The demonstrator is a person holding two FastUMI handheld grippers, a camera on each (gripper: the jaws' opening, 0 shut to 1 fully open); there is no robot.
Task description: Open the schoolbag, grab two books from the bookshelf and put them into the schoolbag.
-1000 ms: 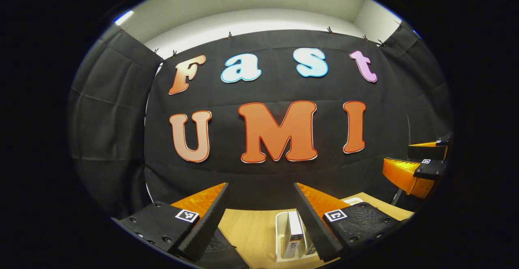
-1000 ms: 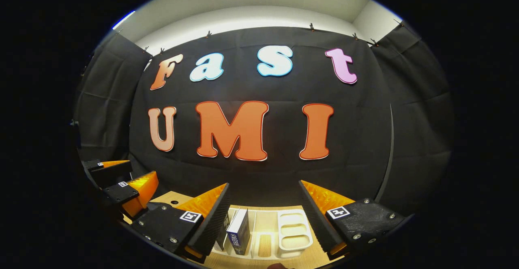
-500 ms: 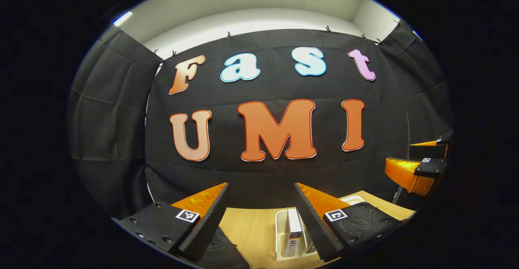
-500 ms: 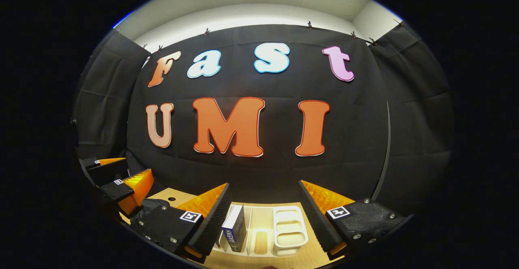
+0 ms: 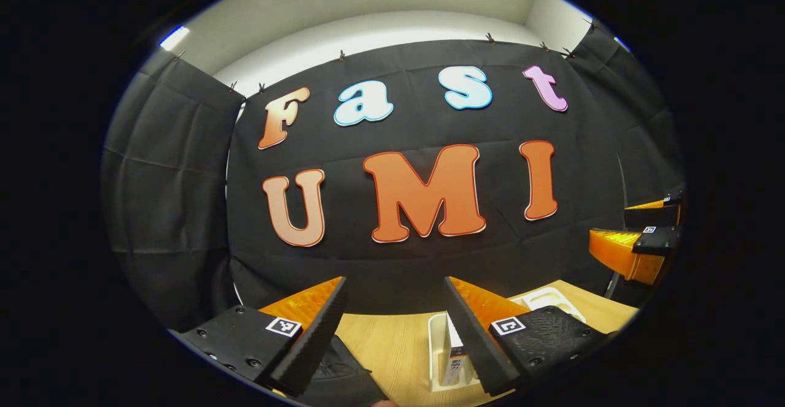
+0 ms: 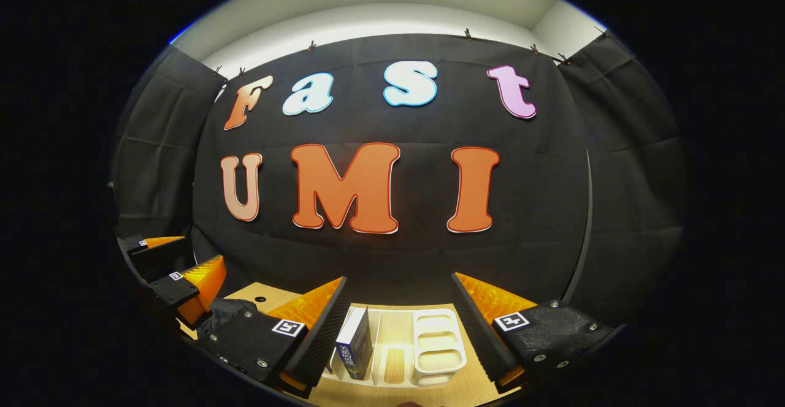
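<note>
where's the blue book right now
In the right gripper view, the blue book stands upright in the white bookshelf on the wooden table, beside the gripper's left finger.

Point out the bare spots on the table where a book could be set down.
Bare light wooden table lies between the dark schoolbag and the white plastic bookshelf rack. In the right gripper view, a narrow strip of table fronts the rack. The rack is crowded: an upright blue-spined book and moulded compartments.

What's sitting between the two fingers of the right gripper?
In the right gripper view, the open right gripper frames a white bookshelf on the wooden table, with a blue book standing in it beside the left finger.
</note>
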